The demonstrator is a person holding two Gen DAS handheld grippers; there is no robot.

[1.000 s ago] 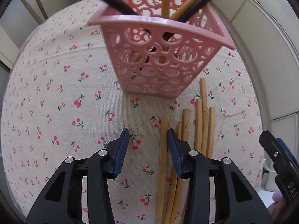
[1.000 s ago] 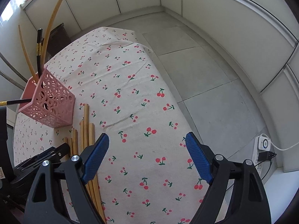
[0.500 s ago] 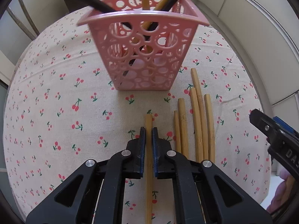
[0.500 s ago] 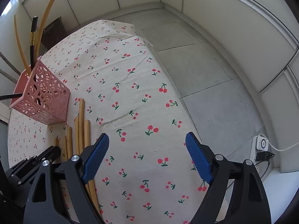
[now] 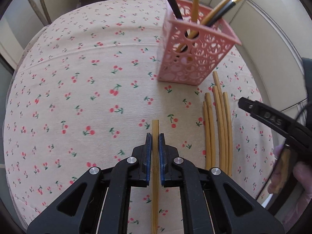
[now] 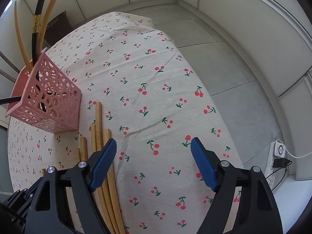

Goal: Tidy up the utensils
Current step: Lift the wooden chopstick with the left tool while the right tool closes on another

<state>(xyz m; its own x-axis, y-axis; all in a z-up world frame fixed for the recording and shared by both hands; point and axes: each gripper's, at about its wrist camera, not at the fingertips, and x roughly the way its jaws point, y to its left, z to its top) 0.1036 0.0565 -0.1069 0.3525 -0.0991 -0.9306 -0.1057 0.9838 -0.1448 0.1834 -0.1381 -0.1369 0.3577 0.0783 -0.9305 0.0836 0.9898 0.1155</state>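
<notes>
Chopstick [image 5: 155, 136] clamped in the left tongs [image 5: 155, 139] above the counter [image 5: 78, 97] — next, into the pink basket [image 5: 195, 58]; right tongs [image 6: 154, 156], just closing, gape empty over four loose chopsticks [image 6: 97, 132].
</notes>
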